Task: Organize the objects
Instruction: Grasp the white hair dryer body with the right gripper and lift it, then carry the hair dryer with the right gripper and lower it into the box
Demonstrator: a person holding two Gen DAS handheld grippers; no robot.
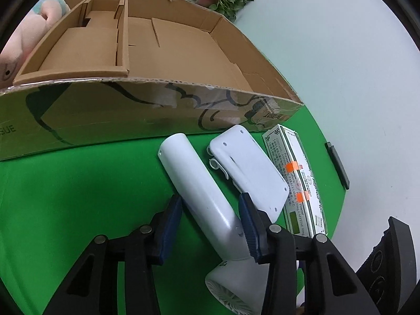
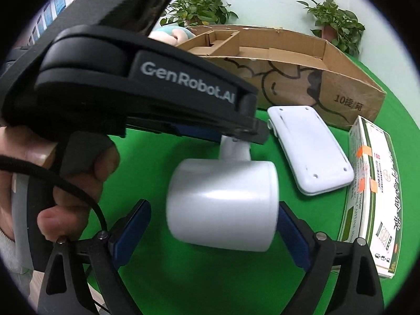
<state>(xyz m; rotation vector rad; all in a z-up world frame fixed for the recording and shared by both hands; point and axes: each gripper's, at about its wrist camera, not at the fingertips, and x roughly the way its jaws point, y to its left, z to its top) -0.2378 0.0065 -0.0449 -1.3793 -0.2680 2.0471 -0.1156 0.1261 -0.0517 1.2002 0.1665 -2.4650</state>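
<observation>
1. Landmark: the open cardboard box (image 1: 183, 110) at the back of the green table (image 1: 65, 197). Everything below is placed against it.
2. The white hair dryer (image 1: 199, 191) lies on the table just in front of the box's printed front wall. Its handle's long axis runs from near that wall back toward the left gripper (image 1: 210, 215), slanting to the right as it comes; the round barrel sits at the end farthest from the box.
3. Left gripper: fingers (image 1: 170, 220) apart, straddling the handle near the barrel joint. The right-hand finger looks to be touching or nearly touching the handle; the other stands off it. Not yet clamped, by the look of it.
4. Right gripper (image 2: 214, 233): fingers apart, one each side of the barrel (image 2: 223, 204). Barrel axis lies crosswise, spanning between them. The right pad sits against or just beside the barrel's end; contact cannot be confirmed.
5. Judgement: the left gripper is the nearer and better aligned, since the handle is slimmer and already sits between its fingers. Closing squarely across the handle, then carrying forward over the box wall, seems the move.
6. Just right of the dryer, also in front of the box: a white flat device (image 1: 249, 168), then a green-and-white carton (image 1: 296, 178). The device lies close beside the left gripper's right finger; risk of nudging.
7. Box interior appears bare apart from a cardboard divider (image 1: 122, 34).
</observation>
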